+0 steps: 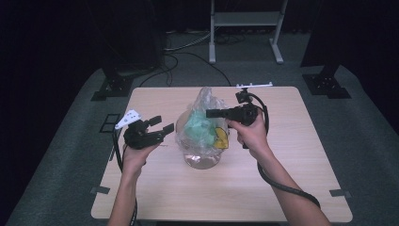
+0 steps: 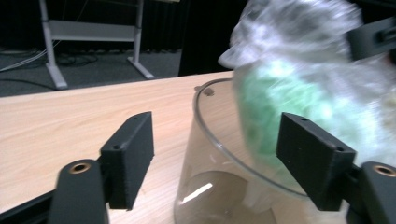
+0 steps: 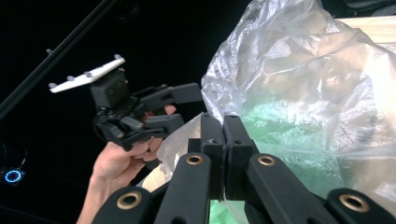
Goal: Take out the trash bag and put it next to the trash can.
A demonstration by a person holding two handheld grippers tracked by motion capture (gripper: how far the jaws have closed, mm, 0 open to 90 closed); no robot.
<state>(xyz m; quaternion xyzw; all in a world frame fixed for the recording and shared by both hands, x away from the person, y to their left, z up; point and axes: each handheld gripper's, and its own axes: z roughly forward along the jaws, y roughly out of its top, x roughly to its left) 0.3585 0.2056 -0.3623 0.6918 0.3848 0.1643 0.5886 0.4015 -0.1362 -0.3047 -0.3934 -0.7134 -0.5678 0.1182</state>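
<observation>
A round clear glass bowl [image 1: 201, 150] stands in the middle of the light wooden bench [image 1: 291, 155]. A crinkly clear plastic bag with soft green stuff inside [image 1: 201, 123] sits partly in the bowl, and its top sticks up above the rim. The right gripper [image 1: 210, 113] has its jaws pressed tight together on the bag's plastic, near the top of the bag. The left gripper [image 1: 163, 126] waits just beside the bowl, on its left, with its jaws wide apart and holding nothing. It looks like the bag is only halfway. The bag has not come clear of the bowl yet, and the left gripper has not grabbed the bowl.
</observation>
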